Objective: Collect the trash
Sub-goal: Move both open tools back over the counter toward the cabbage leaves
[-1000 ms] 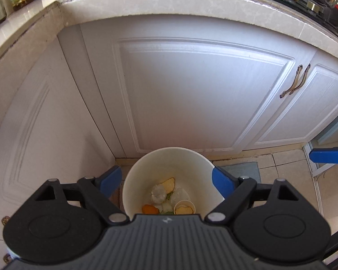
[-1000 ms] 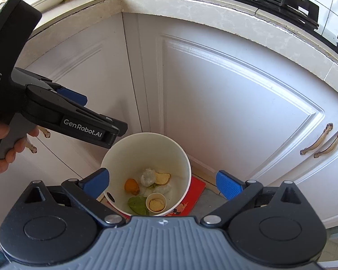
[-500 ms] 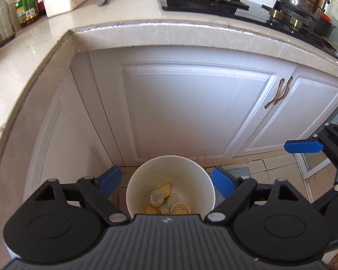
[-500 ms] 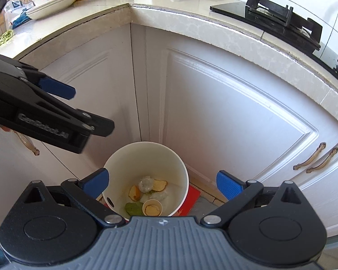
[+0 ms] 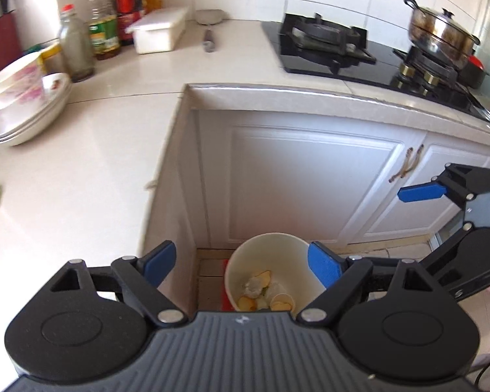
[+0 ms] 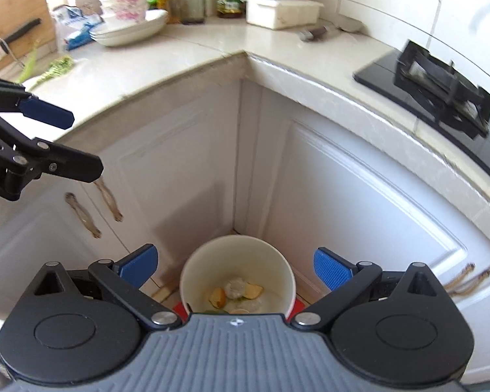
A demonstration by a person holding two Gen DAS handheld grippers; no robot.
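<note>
Jaws of both the left gripper (image 5: 241,263) and right gripper (image 6: 235,266) gape empty. Both have risen above the white bin (image 6: 236,274) since a second ago. No label reads clearly.

Home kitchen: hob (image 5: 330,44), cabinets (image 5: 310,179).

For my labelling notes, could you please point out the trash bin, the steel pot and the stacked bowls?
Trash bin (image 6: 196,271): right wrist view, inner wall.
Steel pot (image 5: 441,34): left wrist view, side wall.
Stacked bowls (image 6: 124,5): right wrist view, flowered side.

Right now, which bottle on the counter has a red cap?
The grey-looking bottle nearest the stacked bowls. Its cap is red; the taller oil bottle behind it has a green label, and its cap isn't red.
</note>
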